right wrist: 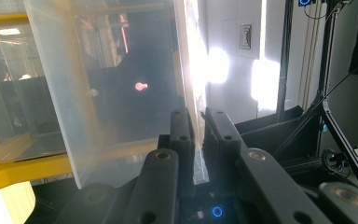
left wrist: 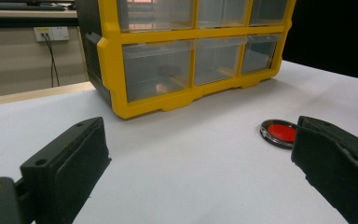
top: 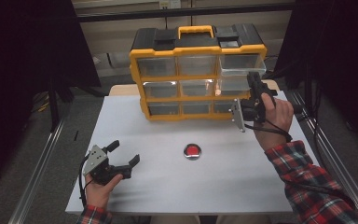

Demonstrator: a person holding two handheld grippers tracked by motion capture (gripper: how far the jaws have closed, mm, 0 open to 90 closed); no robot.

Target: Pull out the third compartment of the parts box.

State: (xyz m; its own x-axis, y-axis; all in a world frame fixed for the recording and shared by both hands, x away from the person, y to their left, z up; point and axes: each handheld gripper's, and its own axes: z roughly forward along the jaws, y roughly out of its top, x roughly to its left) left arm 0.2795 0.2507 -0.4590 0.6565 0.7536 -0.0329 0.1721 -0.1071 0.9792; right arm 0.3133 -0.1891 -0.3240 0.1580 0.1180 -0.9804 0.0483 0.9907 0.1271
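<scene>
A yellow and black organizer (top: 168, 46) with clear drawers stands at the back of the white table (top: 168, 186). Its top right drawer (top: 242, 65) is pulled partly out. My right gripper (top: 254, 77) is shut on that drawer; in the right gripper view the jaws (right wrist: 199, 116) pinch the thin clear wall of the drawer (right wrist: 121, 84). My left gripper (top: 126, 152) rests near the table's front left, open, with nothing between its jaws. In the left gripper view the left gripper (left wrist: 200, 158) faces the organizer (left wrist: 112, 70), with a red round disc (left wrist: 279, 132) beside its right jaw.
The red disc (top: 192, 151) with a dark rim lies mid-table, in front of the organizer. Metal rails run along both sides of the table. A stand's black legs (right wrist: 326, 116) rise to the right of the drawer.
</scene>
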